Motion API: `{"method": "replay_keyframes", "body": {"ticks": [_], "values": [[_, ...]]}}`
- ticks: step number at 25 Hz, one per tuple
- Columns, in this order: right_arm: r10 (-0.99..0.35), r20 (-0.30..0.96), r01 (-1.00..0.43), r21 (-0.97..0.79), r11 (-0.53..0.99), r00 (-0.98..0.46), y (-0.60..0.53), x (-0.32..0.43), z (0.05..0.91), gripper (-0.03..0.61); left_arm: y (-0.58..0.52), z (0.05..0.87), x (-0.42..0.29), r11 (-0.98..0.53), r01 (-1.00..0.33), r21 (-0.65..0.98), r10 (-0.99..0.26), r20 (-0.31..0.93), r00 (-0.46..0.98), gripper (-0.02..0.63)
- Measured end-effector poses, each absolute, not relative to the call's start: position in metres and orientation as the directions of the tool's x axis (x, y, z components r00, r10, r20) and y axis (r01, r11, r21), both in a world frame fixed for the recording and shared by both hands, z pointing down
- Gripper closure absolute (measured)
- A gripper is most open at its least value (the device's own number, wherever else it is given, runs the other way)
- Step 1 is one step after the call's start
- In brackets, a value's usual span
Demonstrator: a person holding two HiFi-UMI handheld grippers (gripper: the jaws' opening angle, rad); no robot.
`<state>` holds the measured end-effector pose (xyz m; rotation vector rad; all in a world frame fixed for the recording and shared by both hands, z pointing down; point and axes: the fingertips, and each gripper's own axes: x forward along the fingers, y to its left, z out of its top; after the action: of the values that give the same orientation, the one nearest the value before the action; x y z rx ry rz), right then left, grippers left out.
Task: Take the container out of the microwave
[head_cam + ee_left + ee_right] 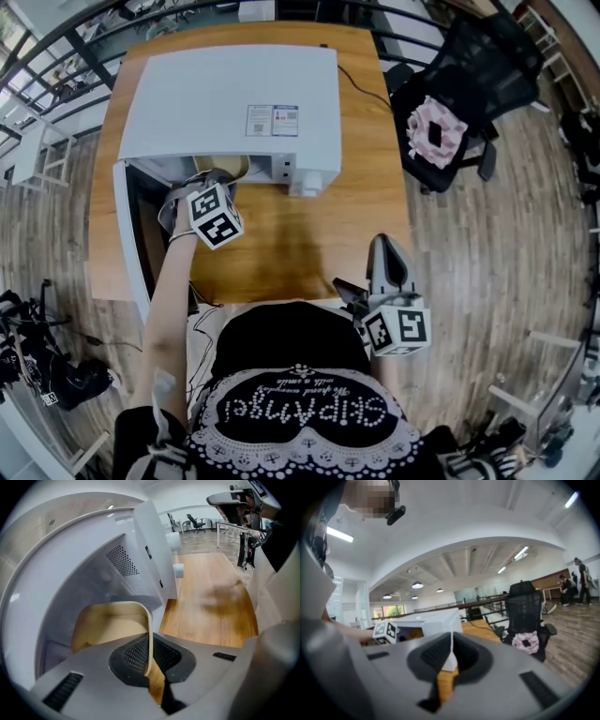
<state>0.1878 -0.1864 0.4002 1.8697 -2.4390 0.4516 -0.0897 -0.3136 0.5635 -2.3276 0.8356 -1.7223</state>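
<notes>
My left claw [149, 654] is clenched on the thin rim of the container [110, 625], which sits at the mouth of the microwave [234, 98]. From above, only a tan sliver of it shows. My right claw [451, 657] is clenched on nothing, near the tabletop [309, 234] front right corner.

Wooden table [291, 255], white microwave [230, 98] on it
</notes>
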Motion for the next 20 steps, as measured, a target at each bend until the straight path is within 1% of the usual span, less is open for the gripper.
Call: {"method": "replay_keyframes", "body": {"ticks": [10,20], "values": [[-0.931,0.2,-0.942,-0.208,0.263,-0.304,-0.174,0.187,0.399,0.543,-0.284,0.566,-0.086,-0.855,-0.357,-0.375,-0.462,0.864,0.2,0.586],[-0.928,0.194,-0.938,-0.208,0.278,-0.318,-0.163,0.195,0.399,0.543,-0.261,0.567,-0.078,-0.854,-0.371,-0.365,-0.459,0.864,0.207,0.586]]}}
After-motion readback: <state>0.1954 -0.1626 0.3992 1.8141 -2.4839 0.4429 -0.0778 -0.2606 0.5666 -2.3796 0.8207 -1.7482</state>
